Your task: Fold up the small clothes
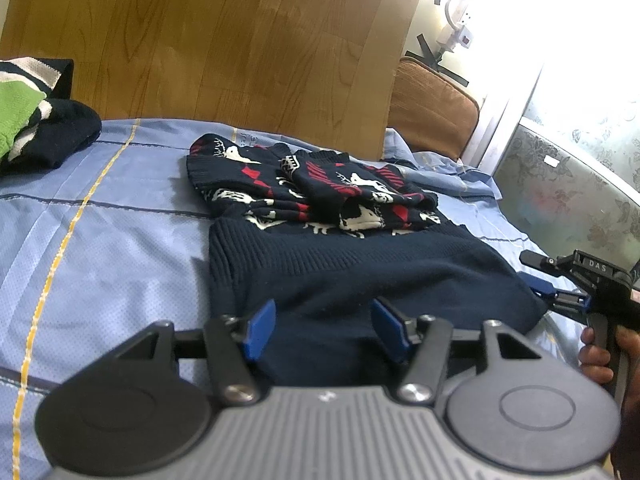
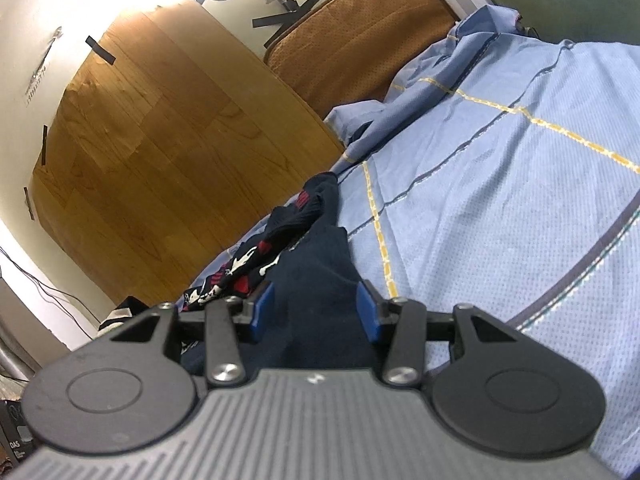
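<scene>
A small navy knit sweater with red and white reindeer patterns lies on the blue bed sheet, sleeves folded over its chest. My left gripper is open, its blue pads straddling the sweater's near hem edge. My right gripper is open too, its pads either side of the sweater's navy edge. It also shows in the left wrist view at the sweater's right corner, held by a hand.
A pile of other clothes, green, white and black, sits at the far left of the bed. A wooden headboard panel and a brown cushion stand behind. The sheet is rumpled near the cushion.
</scene>
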Available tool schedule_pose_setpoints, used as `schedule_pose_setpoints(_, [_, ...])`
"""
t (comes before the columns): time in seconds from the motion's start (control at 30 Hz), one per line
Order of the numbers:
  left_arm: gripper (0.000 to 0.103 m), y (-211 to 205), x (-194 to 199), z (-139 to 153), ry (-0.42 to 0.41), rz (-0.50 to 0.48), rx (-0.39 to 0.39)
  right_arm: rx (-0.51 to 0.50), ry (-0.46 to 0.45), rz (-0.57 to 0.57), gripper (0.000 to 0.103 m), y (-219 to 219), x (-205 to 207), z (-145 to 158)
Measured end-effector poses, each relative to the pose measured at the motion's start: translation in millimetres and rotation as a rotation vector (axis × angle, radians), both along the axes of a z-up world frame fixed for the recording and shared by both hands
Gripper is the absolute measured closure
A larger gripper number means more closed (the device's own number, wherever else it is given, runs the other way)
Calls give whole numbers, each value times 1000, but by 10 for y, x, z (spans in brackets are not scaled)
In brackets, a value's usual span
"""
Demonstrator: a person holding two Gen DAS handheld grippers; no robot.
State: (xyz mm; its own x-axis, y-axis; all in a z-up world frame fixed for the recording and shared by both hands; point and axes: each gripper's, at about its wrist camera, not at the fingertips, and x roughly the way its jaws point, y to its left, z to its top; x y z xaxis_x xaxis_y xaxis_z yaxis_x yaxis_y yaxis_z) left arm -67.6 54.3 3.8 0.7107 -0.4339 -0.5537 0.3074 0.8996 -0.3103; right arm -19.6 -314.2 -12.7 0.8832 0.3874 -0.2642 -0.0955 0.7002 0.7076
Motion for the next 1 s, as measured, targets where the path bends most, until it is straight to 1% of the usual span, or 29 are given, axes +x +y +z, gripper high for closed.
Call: schedule_pose_setpoints(1.0, [46,14,-12,10,5,-2,-24,9,12,-9,54,-12,1,-44])
